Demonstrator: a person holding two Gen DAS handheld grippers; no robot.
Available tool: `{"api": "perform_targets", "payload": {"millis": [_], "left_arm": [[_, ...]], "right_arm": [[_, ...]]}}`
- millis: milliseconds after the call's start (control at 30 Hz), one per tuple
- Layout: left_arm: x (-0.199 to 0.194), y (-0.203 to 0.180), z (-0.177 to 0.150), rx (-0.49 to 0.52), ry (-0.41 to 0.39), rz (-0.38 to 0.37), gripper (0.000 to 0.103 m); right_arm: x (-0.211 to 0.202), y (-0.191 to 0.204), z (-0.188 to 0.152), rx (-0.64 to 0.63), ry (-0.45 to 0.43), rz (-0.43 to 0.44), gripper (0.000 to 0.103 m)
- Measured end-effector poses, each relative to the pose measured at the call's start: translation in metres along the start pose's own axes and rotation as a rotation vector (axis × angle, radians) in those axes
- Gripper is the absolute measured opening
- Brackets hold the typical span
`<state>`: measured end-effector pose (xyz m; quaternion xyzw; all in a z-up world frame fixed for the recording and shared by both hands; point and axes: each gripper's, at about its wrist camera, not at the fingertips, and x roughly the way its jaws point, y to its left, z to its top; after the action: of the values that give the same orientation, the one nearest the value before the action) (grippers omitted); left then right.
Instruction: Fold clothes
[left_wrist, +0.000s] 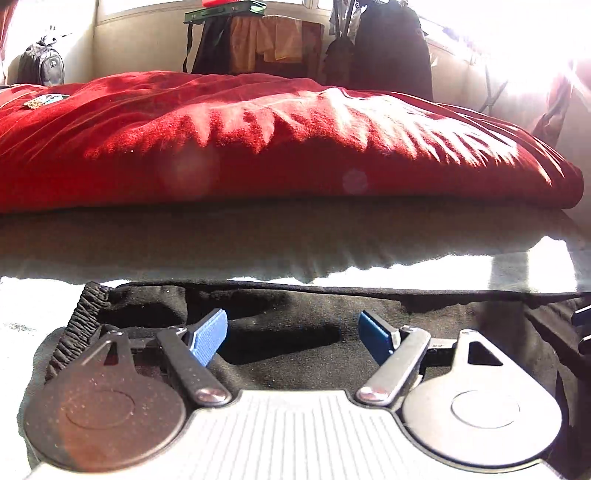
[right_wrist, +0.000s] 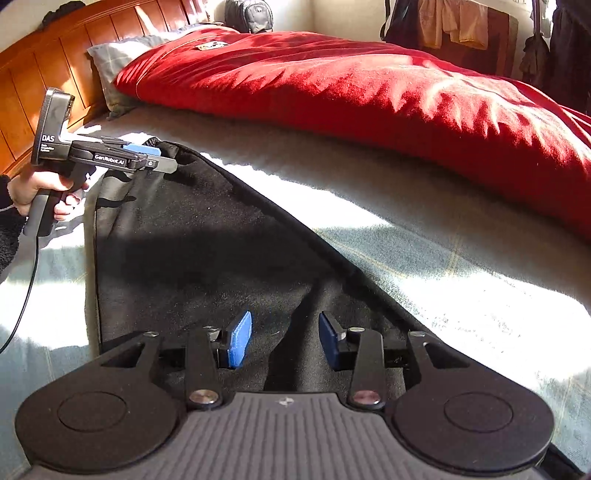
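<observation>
Sunlit bed sheet (right_wrist: 424, 258) with a red blanket (right_wrist: 369, 92) across the upper frame. Your black garment (right_wrist: 184, 240) lies flat at lower centre. Your left gripper (left_wrist: 293, 332) hovers wide open at its elastic waistband (left_wrist: 79, 317); your right gripper (right_wrist: 285, 338) stands partly open, gripping nothing.

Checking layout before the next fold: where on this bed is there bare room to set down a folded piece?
Free: the strip of bare sheet between the black garment and the red blanket, widening toward the right. Also a smaller patch left of the garment. Crowded: the far side under the blanket, the pillow by the headboard, and the garment itself, where both grippers work.
</observation>
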<state>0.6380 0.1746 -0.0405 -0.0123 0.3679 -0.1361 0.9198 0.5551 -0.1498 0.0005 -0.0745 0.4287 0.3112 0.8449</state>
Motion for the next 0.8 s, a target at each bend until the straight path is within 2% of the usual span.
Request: {"api": "perform_targets", "payload": {"millis": [67,233,300,367,433,533,600,633,733,800], "left_arm": [[0.023,0.006,0.0,-0.056,0.035,0.014,0.079],[0.039,0.038,0.008,-0.073,0.025,0.243,0.08],[0.03,0.044,0.013,-0.12,0.037,0.259,0.076],[0.008,0.038,0.012,-0.109,0.023,0.209,0.077],[-0.019,0.026,0.002,-0.049,-0.004,0.122,0.077],[-0.041,0.012,-0.021,-0.009,0.034,0.001,0.08],[-0.044,0.01,-0.038,0.028,0.074,0.036,0.08],[-0.042,0.014,-0.046,0.05,0.114,0.099,0.08],[-0.051,0.026,-0.056,0.048,0.122,0.197,0.082],[-0.064,0.026,-0.053,0.019,0.116,0.239,0.078]], "right_arm": [[-0.003,-0.001,-0.007,0.028,0.008,-0.005,0.045],[-0.034,-0.005,-0.024,0.053,-0.015,-0.044,0.045],[-0.053,-0.007,-0.031,0.058,-0.032,-0.065,0.045],[-0.07,-0.01,-0.039,0.075,-0.048,-0.077,0.046],[-0.084,-0.013,-0.047,0.099,-0.065,-0.091,0.047],[-0.099,-0.016,-0.058,0.131,-0.085,-0.096,0.048],[-0.106,-0.014,-0.062,0.152,-0.092,-0.108,0.048],[-0.11,-0.012,-0.064,0.157,-0.095,-0.112,0.048],[-0.128,-0.006,-0.07,0.165,-0.11,-0.138,0.049],[-0.14,-0.002,-0.074,0.169,-0.115,-0.161,0.05]]}}
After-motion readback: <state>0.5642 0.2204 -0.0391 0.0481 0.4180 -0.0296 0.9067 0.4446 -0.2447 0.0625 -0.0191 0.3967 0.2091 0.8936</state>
